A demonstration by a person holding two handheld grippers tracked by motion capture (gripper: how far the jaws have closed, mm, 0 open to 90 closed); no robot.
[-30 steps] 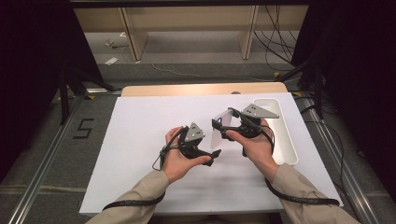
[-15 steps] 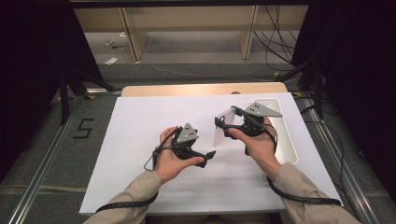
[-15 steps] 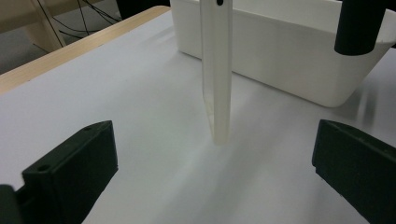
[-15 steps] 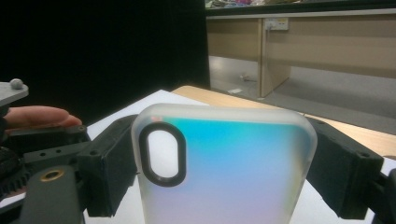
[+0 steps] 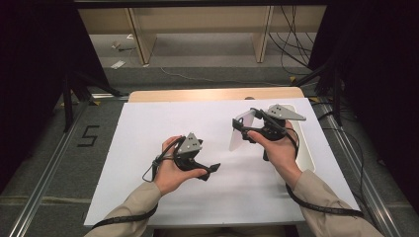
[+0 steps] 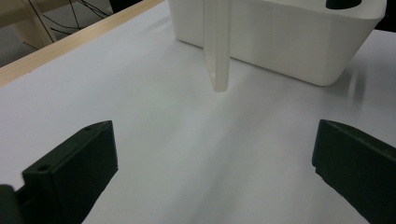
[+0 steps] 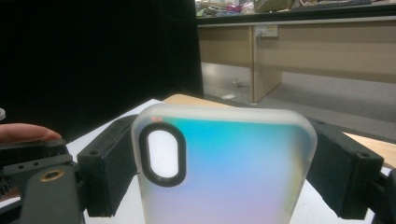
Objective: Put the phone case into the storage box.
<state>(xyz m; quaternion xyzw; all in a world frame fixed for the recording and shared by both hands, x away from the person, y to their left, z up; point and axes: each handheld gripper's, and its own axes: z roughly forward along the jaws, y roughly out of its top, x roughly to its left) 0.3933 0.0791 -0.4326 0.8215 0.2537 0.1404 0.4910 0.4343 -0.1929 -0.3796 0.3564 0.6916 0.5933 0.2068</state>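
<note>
Upright, phone case in right gripper

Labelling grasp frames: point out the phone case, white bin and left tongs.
phone case (image 7: pixel 224 172), right gripper view, middle of its back.
white bin (image 6: pixel 280 42), left gripper view, side wall.
left tongs (image 6: pixel 215 172), left gripper view, between the tips.

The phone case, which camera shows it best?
The right gripper view: the phone case faces the lens, frosted and iridescent, its oval camera cutout plain, clamped between the right gripper's jaws. The high view gives it small and tilted above the table. The left gripper view catches it edge-on before a white bin.
</note>
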